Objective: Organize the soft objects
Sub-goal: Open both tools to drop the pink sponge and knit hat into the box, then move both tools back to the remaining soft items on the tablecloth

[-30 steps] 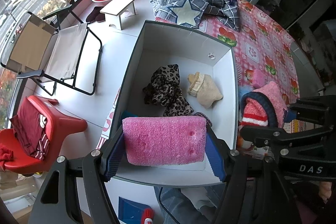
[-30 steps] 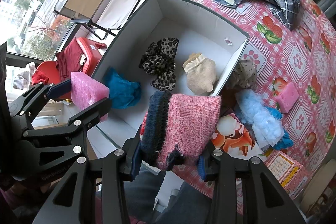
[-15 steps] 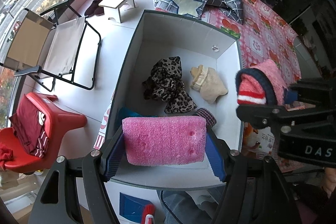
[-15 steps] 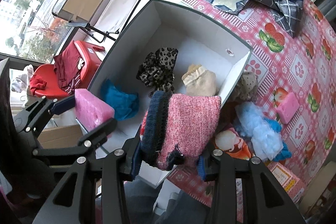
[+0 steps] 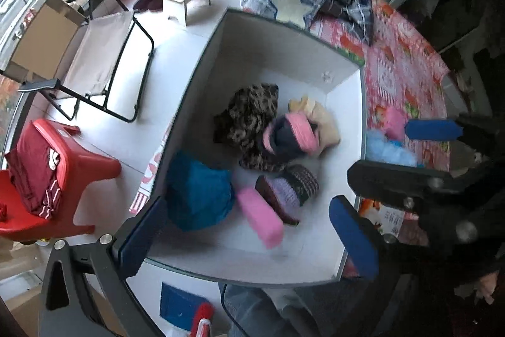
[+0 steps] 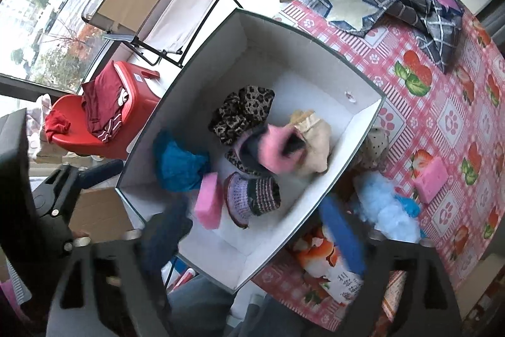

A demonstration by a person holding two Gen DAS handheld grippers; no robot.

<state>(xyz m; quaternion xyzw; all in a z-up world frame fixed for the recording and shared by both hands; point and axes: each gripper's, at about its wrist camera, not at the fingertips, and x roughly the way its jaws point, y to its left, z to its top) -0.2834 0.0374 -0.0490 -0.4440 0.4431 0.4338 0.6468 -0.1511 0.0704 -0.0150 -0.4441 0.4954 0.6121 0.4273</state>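
- The left gripper (image 5: 249, 229) hangs over the near end of the white box (image 5: 274, 40), pointing steeply down; its jaws have just been opening and now stand wide apart with nothing between them.
- The right gripper (image 6: 252, 229) hovers beside it over the box's near corner; its jaws have likewise just been opening and are wide, empty.
- Just below, the pink sponge (image 5: 260, 221) lies on the box floor, blurred, next to a purple knit hat (image 5: 284, 190) and a blue cloth (image 5: 199, 195).
- Further in, the pink-and-navy knit hat (image 6: 274, 152) sits blurred on top of a leopard-print cloth (image 6: 243, 112) and against a beige item (image 6: 315, 141).
- Judgement: this is the drop step, both items released into the box together.
- Beyond the box wall, a light blue fluffy item (image 6: 383, 204), a second pink sponge (image 6: 430, 180) and a spotted item (image 6: 375, 144) remain on the pink tablecloth (image 6: 442, 116).
- The next move likely calls for swinging both open grippers right to those, closing gently on soft, compressible shapes.
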